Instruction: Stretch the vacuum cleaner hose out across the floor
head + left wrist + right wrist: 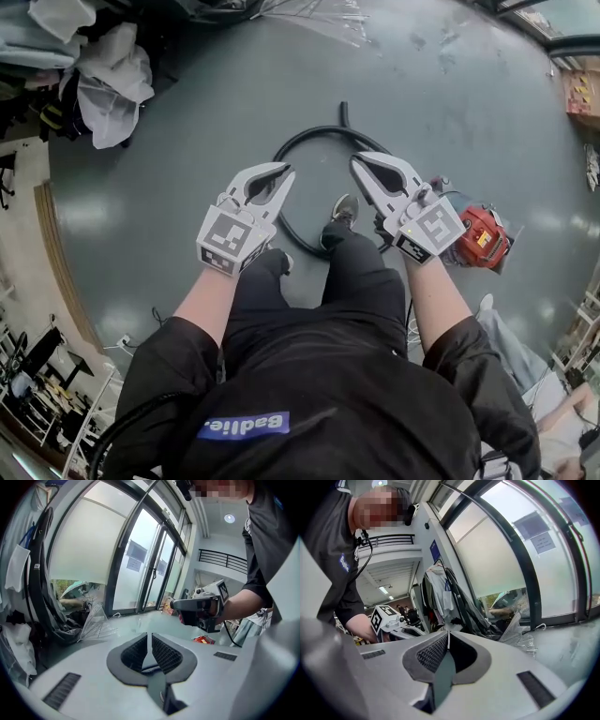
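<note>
Clutter rings the working space: a heap of white and grey cloths (112, 80) sits in the upper left of the head view, a crumpled sheet of clear plastic (309, 19) lies along the top edge, and a cardboard box (581, 94) shows at the upper right. The black ribbed vacuum cleaner hose (314, 131) lies at the centre of that view, coiled in one round loop on the floor with a short end pointing toward the top of the frame. The red vacuum cleaner body (483, 239) stands at the right, just behind the right tongs (361, 161). The person's black-trousered legs and a grey shoe (345, 208) stand over the lower part of the loop, between the person's body and the hose.

Both tools hang above the floor, apart from the hose. The left tongs (281, 178) are clenched with only a hairline slit between the pads and nothing in it. The right tongs are clenched on nothing.

The floor (187, 141) is smooth, glossy grey and throws back ceiling lights. Tall dark-framed glass doors (140, 573) with frosted panes close off the room, and dark coats hang from a rack (454, 597) beside them.

Paper notices (133, 564) are stuck to the glass, their print too small to read. Each tool's cube carries black-and-white square markers. A blue patch with white lettering (244, 427) sits on the person's black shirt.
</note>
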`<state>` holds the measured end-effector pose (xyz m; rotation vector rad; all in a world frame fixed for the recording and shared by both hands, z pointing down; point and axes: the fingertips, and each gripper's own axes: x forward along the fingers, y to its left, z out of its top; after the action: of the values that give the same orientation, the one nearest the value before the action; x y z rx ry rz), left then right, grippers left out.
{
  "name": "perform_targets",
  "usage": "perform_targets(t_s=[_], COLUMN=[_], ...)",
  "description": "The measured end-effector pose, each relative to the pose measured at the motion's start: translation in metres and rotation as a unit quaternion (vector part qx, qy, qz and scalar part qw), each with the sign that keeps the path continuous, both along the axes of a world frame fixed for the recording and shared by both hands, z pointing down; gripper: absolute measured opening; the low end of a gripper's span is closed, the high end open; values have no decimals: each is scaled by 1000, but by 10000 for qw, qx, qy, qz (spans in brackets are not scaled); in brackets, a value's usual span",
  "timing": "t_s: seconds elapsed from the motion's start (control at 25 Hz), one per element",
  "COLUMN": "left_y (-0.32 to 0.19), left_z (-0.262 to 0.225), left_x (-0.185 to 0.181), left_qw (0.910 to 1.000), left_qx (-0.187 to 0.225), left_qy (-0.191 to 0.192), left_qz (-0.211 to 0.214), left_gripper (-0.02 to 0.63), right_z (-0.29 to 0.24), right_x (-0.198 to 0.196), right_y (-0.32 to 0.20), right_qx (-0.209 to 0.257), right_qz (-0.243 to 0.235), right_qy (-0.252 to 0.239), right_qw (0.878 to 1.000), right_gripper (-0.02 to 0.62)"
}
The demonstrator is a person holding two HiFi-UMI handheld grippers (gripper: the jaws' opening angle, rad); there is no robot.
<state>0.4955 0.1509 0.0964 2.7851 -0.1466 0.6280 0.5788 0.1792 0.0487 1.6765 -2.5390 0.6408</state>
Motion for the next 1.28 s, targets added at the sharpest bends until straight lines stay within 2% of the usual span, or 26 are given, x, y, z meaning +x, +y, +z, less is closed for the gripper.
perform_targets(t_s=[0.12,0.36,0.64,0.8,1.04,1.16,1.28], left_y=[-1,-7,-17,-32,-45,-49,-54], left_z=[49,167,267,301,381,441,500], left_x=[-5,3,24,49,69,71,68], left_qw=[9998,9981,9979,9976,9948,9934,9916], left_qx=[59,119,101,293,547,517,434], left_qy=[-143,-534,-529,-395,-492,-718,-1015], left_qz=[160,271,347,494,709,734,680], left_gripper=[38,75,77,77,84,101,145], right_z=[42,152,252,293,370,424,477], right_x=[-1,21,34,41,49,55,62], right_y=[-8,-18,-26,-35,-49,-51,-50], right_qx=[-31,-231,-199,-141,-114,-386,-710], right_qz=[-23,-128,-230,-285,-850,-1182,-1507], right_qy=[196,491,616,758,1307,1556,1789], right_qw=[9998,9984,9976,9966,9877,9800,9697], right_gripper=[2,34,40,44,69,77,92])
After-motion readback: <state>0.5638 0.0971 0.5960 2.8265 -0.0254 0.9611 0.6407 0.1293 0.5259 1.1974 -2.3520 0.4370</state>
